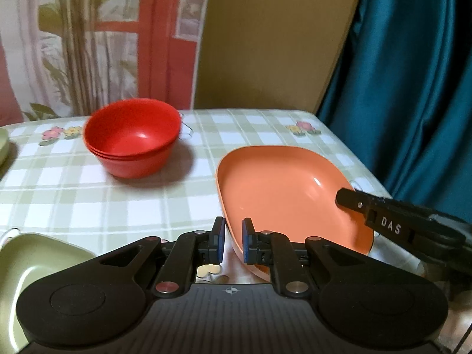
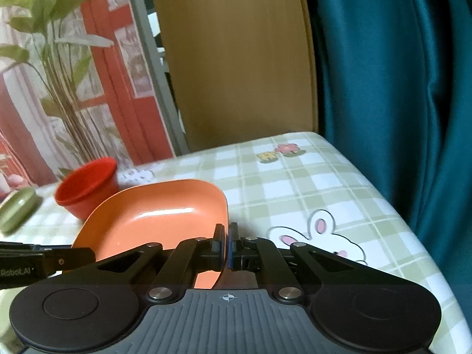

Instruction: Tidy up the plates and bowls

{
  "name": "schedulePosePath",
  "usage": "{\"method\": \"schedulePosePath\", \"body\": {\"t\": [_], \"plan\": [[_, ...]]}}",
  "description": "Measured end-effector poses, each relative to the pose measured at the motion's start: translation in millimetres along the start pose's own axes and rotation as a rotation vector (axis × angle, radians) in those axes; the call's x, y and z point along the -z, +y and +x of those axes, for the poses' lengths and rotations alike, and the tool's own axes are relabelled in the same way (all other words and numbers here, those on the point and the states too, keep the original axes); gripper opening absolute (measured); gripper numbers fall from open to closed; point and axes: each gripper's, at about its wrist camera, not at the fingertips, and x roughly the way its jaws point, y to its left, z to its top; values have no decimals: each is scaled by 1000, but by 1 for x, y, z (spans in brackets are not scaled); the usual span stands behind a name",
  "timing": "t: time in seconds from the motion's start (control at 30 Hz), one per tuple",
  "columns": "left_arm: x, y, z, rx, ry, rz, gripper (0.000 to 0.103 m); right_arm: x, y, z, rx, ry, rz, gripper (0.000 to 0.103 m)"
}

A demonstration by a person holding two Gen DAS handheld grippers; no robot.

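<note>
The orange plate [image 1: 283,188] is held up at a tilt over the checked surface [image 1: 88,194], near the right edge. Its near rim is pinched by the right gripper [image 2: 227,244], whose fingers [image 2: 219,243] are pressed tight on the thin edge. In the left wrist view the right gripper [image 1: 348,199] is seen coming in from the right side and touching the plate's rim.

The left gripper [image 1: 233,243] is placed at the plate's near left edge. Its fingers [image 1: 218,240] are spread a little, with the plate's rim seen in the gap between them. It cannot be told if the rim is really squeezed there.

A stack of red bowls [image 1: 132,137] is set farther back on the surface, well apart from the plate. Bare cloth is seen between the bowls and the plate. A green dish [image 1: 32,268] is seen at the near left corner, beside the left gripper. Another green dish [image 2: 17,208] is seen at the far left, blurred.

On the right, the surface ends close to the plate, and a blue curtain [image 1: 413,88] hangs just past that edge. A brown board [image 1: 274,44] stands behind the far edge. More bare cloth with a rabbit picture [image 2: 324,236] is seen right of the plate.
</note>
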Motion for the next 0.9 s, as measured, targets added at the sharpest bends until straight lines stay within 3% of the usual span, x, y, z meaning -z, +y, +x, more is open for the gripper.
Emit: {"method": "schedulePosePath", "body": {"t": [0.3,0.9], "plan": [[-18,43,-47,-46,-66,-91,13,-13,61,-20,-74,-12,-14,5],[-14,136,-114,-65,-48,-99,13,-9,177,-45,-186,62,-111,10]]}}
